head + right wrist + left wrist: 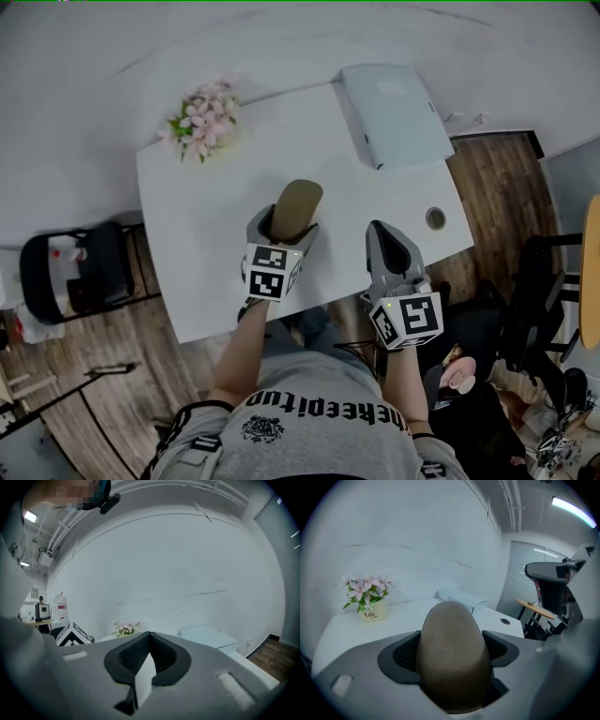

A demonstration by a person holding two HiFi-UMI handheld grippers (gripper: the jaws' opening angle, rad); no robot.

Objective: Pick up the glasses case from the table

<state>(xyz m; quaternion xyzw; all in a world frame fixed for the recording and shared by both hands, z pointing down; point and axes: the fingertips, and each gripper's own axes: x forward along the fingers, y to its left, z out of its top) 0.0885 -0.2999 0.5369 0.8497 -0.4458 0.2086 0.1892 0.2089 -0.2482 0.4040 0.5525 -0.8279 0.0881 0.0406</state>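
My left gripper pinches the glasses case by its six o'clock half, jaws wide; probably rigid, light, slick. Right gripper closed, empty.

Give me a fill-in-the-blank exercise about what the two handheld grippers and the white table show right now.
1. The left gripper is shut on the brown oval ___.
2. The right gripper, with nothing between its jaws, is ___.
3. The cream pot on the white table holds pink ___.
Missing words: glasses case; shut; flowers.
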